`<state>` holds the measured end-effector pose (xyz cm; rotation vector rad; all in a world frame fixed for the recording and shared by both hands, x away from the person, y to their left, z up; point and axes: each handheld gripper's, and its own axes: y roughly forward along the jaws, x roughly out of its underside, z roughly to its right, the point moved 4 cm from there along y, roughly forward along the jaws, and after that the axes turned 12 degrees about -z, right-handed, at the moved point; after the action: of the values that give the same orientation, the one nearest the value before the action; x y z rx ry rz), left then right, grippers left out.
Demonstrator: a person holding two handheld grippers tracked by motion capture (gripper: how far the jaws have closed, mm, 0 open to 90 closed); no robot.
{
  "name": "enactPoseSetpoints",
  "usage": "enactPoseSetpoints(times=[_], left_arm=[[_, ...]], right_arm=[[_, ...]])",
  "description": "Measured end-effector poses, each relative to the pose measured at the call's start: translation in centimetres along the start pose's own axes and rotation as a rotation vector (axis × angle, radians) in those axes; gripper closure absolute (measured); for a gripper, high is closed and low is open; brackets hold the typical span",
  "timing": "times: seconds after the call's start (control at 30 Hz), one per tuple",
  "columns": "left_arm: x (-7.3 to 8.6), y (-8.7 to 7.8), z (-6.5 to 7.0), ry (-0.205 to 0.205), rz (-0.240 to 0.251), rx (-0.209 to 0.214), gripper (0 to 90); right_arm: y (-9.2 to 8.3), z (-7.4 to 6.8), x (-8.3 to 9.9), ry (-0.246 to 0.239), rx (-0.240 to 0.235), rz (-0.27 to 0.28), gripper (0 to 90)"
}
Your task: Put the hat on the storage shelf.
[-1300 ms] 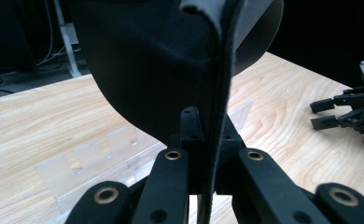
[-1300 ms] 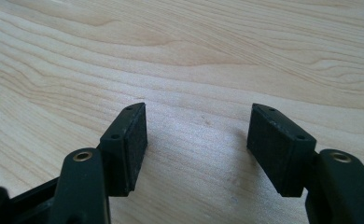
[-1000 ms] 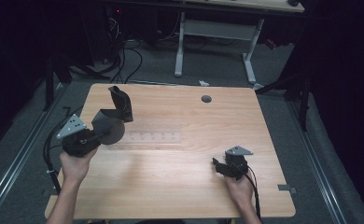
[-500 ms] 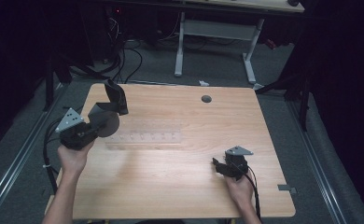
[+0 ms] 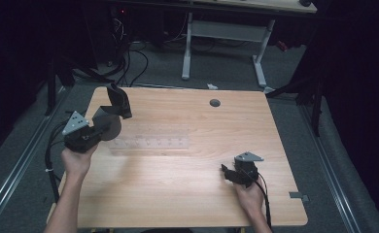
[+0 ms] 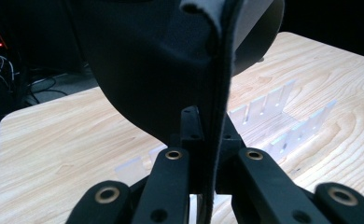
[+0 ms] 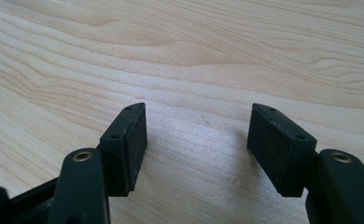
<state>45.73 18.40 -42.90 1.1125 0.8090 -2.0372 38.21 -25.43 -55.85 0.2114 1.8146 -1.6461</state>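
Observation:
My left gripper [image 5: 101,128] hovers over the table's left side, shut on a thin black sheet-like object [image 5: 119,100] that curves upward and has a grey round part [image 5: 111,127]. In the left gripper view the black object's [image 6: 161,70] grey-edged rim runs down between the jaws of the left gripper [image 6: 203,144], which press on it. A clear slotted rack [image 5: 151,142] lies flat on the wood just right of that gripper; the clear rack [image 6: 283,121] shows beyond the jaws. My right gripper [image 5: 228,174] rests low at the front right, and the right gripper [image 7: 196,140] is open over bare wood.
The wooden table [image 5: 187,194] has a round cable hole [image 5: 215,103] near its far edge. A grey tag [image 5: 298,196] sits at the front right corner. Behind the table stand a desk frame [image 5: 224,34] and cables on the dark floor.
The left gripper with the black object has shifted slightly to the left and toward the far side of the table. The right gripper has stayed put.

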Motion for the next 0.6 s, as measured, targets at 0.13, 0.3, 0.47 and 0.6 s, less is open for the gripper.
enactPoseSetpoints(times=[0.13, 0.3, 0.47, 0.6], left_arm=[[0.1, 0.2, -0.4, 0.0, 0.001, -0.015, 86.7], [0.2, 0.2, -0.8, -0.006, 0.007, -0.02, 86.7], [0.4, 0.4, -1.1, -0.008, 0.006, -0.027, 86.7], [0.5, 0.5, -1.2, -0.012, 0.01, -0.031, 86.7]], right_arm=[[0.0, 0.0, 0.0, 0.002, 0.0, -0.001, 38.1], [0.0, 0.0, 0.0, 0.0, 0.0, 0.0, 38.1], [0.0, 0.0, 0.0, 0.0, 0.0, 0.0, 38.1], [0.0, 0.0, 0.0, 0.0, 0.0, 0.0, 38.1]])
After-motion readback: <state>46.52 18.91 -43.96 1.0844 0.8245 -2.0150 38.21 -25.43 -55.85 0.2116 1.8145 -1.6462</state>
